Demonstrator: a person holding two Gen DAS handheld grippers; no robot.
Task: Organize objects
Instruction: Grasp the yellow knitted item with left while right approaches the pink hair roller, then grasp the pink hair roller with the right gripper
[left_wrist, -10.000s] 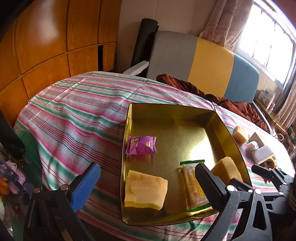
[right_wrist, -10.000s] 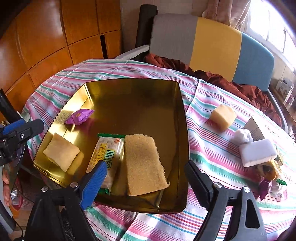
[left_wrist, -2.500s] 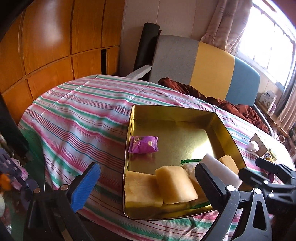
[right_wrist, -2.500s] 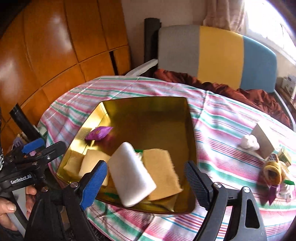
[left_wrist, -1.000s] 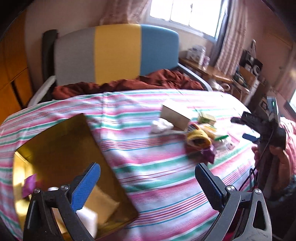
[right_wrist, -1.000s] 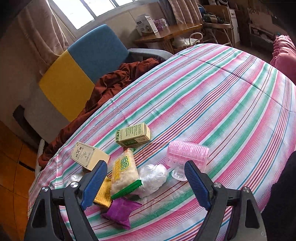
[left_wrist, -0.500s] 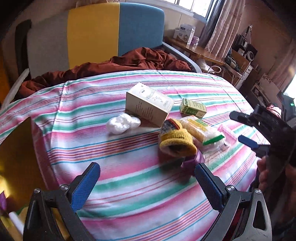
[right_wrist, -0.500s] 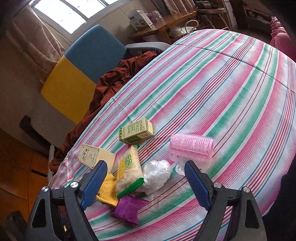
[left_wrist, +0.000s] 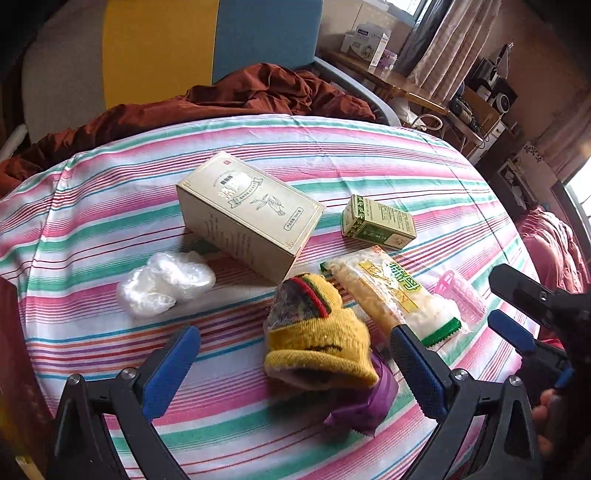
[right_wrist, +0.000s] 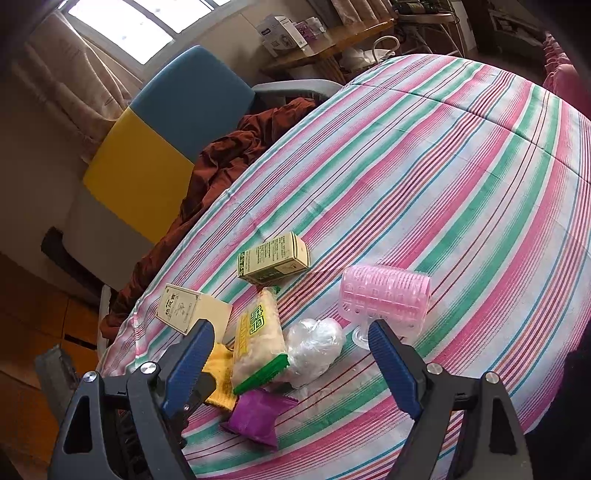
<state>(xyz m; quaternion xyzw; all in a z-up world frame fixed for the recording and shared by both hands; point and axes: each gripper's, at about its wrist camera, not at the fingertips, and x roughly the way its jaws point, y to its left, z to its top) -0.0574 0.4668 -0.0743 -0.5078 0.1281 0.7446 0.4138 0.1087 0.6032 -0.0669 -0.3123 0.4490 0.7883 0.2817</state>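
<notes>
Here, the left hand-held gripper (left_wrist: 295, 362) hangs over the striped counter (left_wrist: 110, 229) with its jaws spread wide and nothing between the pads. Right under it, between the jaws, lies a yellow knitted sock (left_wrist: 317, 339), and a purple packet (left_wrist: 365, 402) pokes out from beneath the sock at about 5 o'clock. At 10 o'clock from the sock sits a crumpled clear plastic ball (left_wrist: 164, 282). At 2 o'clock from the sock lies a long snack bag with a green end (left_wrist: 391, 291), touching it. A little farther, at 12 o'clock, stands a big beige box (left_wrist: 251, 214) lying on its side. A small green box (left_wrist: 376, 223) rests at 3 o'clock from the big box, apart from it.

The right hand-held gripper (right_wrist: 291, 362) also has its jaws spread wide and pinches nothing. Between them sit the snack bag and a second clear plastic ball (right_wrist: 314, 350). A pink hair roller (right_wrist: 384, 295) lies just past the right jaw, at 1 o'clock. Far behind the counter, a brown blanket (left_wrist: 221, 96) is heaped on a yellow and blue sofa (left_wrist: 207, 48).
</notes>
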